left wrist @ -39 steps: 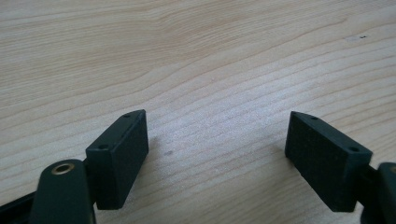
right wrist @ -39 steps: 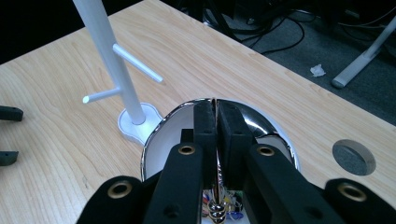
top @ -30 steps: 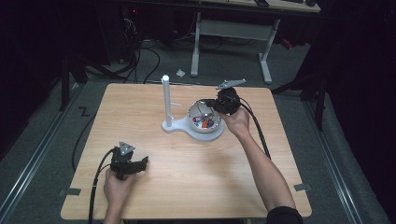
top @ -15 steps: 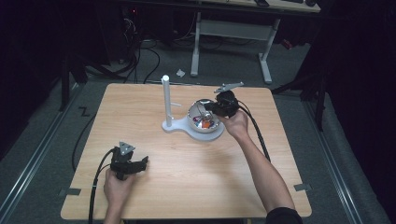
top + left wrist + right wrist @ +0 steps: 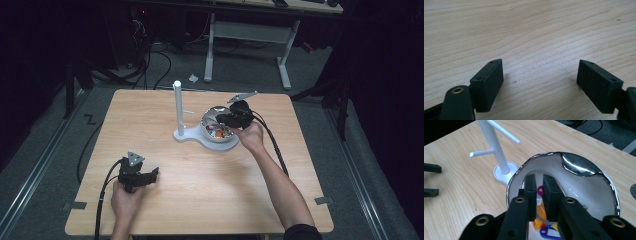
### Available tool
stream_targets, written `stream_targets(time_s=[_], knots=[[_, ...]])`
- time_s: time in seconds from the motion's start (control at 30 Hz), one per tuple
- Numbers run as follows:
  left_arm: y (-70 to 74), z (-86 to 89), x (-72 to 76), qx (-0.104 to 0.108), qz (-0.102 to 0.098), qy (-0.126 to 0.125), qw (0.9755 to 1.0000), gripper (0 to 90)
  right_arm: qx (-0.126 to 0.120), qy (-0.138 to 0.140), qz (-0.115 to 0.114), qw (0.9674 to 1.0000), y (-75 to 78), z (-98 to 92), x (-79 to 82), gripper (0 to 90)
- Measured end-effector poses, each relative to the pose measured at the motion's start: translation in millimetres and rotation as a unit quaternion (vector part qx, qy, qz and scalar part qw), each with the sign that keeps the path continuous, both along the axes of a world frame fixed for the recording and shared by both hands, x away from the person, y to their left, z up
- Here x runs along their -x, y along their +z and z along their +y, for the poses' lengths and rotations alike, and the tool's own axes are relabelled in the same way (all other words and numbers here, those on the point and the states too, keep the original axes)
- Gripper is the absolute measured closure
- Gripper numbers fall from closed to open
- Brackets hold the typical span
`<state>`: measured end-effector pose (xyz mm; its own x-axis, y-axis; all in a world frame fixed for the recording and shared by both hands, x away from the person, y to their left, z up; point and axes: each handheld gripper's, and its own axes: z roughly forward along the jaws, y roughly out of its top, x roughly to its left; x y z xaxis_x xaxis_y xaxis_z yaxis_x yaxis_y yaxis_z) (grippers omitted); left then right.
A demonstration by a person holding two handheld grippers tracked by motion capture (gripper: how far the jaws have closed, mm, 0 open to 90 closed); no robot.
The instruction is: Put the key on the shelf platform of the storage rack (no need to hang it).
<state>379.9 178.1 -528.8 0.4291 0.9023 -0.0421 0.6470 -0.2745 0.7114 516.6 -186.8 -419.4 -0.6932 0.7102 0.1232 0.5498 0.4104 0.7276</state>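
A shiny silver bowl (image 5: 209, 116) sits on a white base at mid table and holds several coloured key tags (image 5: 219, 132). My right gripper (image 5: 221, 119) reaches into it from the right. In the right gripper view the bowl (image 5: 576, 165) lies under my right gripper (image 5: 537, 176). Its jaws stand almost together, with an orange tag (image 5: 541, 210) in the slit between them. A pink ring (image 5: 540, 190) and a blue tag (image 5: 548, 232) lie below. My left gripper (image 5: 151, 175) rests open on the wood at the front left, with bare table between its jaws (image 5: 540, 68).
A white stand (image 5: 177, 106) with thin side pegs rises just left of the bowl, on the same base. The right gripper view shows this stand (image 5: 496, 147) and, far left, the left gripper (image 5: 432, 180). Cables trail off the table's front and right.
My right gripper has moved left from the bowl's right rim to over and into the bowl. The left gripper has stayed where it was.
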Motion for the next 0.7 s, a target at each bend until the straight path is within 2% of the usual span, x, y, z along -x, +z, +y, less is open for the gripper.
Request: stream_targets(time_s=[0.13, 0.17, 0.2, 0.27, 0.33, 0.53, 0.7], knots=[[0.0, 0.0, 0.0, 0.0, 0.0, 0.0, 1.0, 21.9, -0.007, -0.002, 0.002, 1.0, 1.3, -2.0, 1.6, 75.5], [0.0, 0.0, 0.0, 0.0, 0.0, 0.0, 1.0, 21.9, -0.015, -0.006, 0.001, 0.9999, 3.1, -4.8, 3.1, 70.0], [0.0, 0.0, 0.0, 0.0, 0.0, 0.0, 1.0, 21.9, -0.015, -0.006, 0.001, 0.9999, 3.1, -4.8, 3.1, 70.0], [0.0, -0.1, 0.0, 0.0, 0.0, 0.0, 1.0, 21.9, -0.032, -0.018, 0.001, 0.9993, 7.2, -12.1, 6.9, 64.3], [0.0, -0.1, 0.0, 0.0, 0.0, 0.0, 1.0, 21.8, -0.037, -0.027, -0.007, 0.9989, 9.8, -18.3, 10.0, 60.8], [0.0, -0.1, 0.0, 0.0, 0.0, 0.0, 1.0, 21.9, -0.046, -0.055, -0.02, 0.9972, 16.6, -41.1, 20.6, 54.9], [0.0, -0.1, 0.0, 0.0, 0.0, 0.0, 1.0, 21.9, -0.051, -0.07, -0.03, 0.9958, 20.8, -55.3, 29.0, 53.6]])
